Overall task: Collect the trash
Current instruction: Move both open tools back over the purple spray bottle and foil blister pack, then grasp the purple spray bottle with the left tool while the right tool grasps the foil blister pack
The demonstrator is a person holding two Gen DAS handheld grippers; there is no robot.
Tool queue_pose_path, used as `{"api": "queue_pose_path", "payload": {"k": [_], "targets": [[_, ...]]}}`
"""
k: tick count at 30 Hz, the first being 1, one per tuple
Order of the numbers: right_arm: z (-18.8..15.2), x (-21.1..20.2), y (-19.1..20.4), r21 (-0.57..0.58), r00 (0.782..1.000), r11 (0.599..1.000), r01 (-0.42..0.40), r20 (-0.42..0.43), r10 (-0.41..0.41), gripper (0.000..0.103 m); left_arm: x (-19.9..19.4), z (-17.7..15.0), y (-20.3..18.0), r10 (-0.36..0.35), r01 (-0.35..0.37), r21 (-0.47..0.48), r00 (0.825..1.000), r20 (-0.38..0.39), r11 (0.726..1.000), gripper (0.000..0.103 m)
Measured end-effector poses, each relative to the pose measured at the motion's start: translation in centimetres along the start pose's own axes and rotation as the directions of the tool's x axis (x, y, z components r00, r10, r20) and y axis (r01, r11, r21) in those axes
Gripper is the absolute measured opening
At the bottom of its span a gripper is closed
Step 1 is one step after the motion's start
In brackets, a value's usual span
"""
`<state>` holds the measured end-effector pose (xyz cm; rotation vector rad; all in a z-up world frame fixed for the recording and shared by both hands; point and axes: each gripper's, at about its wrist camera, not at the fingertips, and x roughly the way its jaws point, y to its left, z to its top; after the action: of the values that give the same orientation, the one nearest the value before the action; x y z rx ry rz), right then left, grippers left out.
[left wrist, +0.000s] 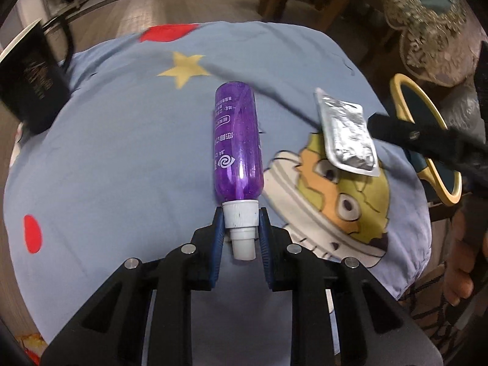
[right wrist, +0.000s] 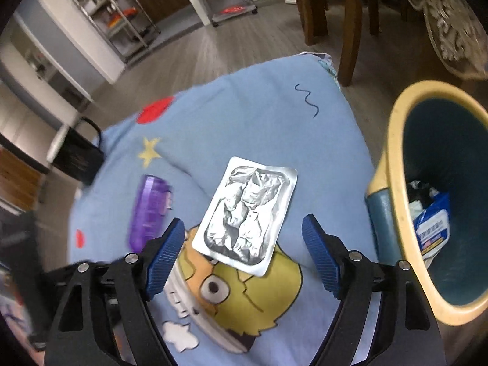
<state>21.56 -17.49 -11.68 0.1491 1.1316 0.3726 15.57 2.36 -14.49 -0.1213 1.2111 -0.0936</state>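
At the bottom centre of the left wrist view, the left gripper [left wrist: 240,228] pinches the white cap of a purple plastic bottle [left wrist: 238,146] lying on the blue cartoon-print cloth [left wrist: 122,158]. In the right wrist view, the right gripper [right wrist: 244,256] is spread wide around a silver foil blister pack [right wrist: 247,215] at frame centre, its pads apart from it. A yellow-rimmed trash bin [right wrist: 396,183] holding wrappers stands at right.

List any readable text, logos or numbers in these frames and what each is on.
"JA C": partial white letters on the purple bottle, above a white swirl logo; the other white print there is too small to read.
Black bag: faint gold lettering, blurred, unreadable.
Blue-and-white packet inside the trash bin: white band of print, too small to read.
Foil blister pack: no text.
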Motion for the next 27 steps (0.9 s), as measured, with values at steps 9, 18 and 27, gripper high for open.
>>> {"api": "queue_pose_path", "payload": {"k": [9, 18, 27], "targets": [[-0.9, 4.1, 3.1, -0.16, 0.985, 0.974, 0.159, -0.041, -0.168, 0.088, -1.0, -0.2, 1.2, -0.034, 0.034, -0.001, 0.998, 0.048, 0.999, 0.06], [-1.4, 3.4, 2.4, -0.209, 0.987, 0.965, 0.158, 0.003, -0.161, 0.071, 1.0, 2.5, 0.4, -0.009, 0.008, 0.009, 0.998, 0.058, 1.0, 0.061], [-1.7, 0.3, 2.2, -0.2, 0.997, 0.977, 0.074, 0.035, -0.068, 0.071, 1.6, 3.4, 0.2, 0.013, -0.013, -0.003, 0.999, 0.047, 1.0, 0.031]]}}
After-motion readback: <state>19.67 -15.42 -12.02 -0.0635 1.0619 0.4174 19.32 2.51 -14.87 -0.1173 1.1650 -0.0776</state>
